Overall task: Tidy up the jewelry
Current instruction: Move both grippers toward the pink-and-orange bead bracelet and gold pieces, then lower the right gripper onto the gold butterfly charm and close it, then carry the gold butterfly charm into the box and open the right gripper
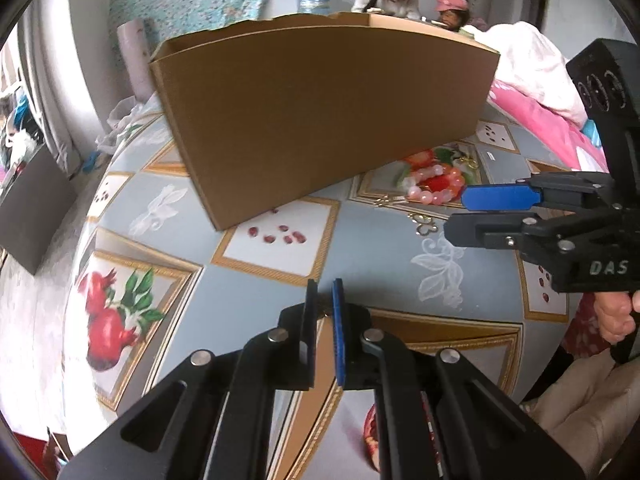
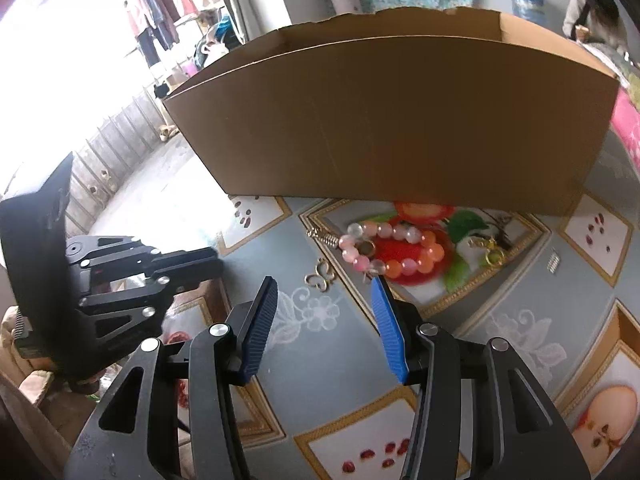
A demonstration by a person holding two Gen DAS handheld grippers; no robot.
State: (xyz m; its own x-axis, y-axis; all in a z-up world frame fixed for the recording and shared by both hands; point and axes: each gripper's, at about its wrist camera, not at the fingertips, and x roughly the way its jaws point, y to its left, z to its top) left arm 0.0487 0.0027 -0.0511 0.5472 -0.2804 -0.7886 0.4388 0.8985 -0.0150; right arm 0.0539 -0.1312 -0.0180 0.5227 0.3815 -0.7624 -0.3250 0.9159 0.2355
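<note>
matt cardboard box (image 2: 392,120), glossy bead bracelet (image 2: 394,252)

A lived-in home: fruit-print tablecloth (image 1: 280,280), pink bedding (image 1: 532,112) at the table's far edge, clothes (image 2: 160,12) hanging by the window.

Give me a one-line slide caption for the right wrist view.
Open right claw points at a bead bracelet and a gold butterfly charm lying before a cardboard box on a patterned tablecloth.

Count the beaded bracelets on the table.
1: the bracelet lies on the tablecloth before the cardboard box, just beyond the right gripper. Others may be hidden inside the box.
</note>
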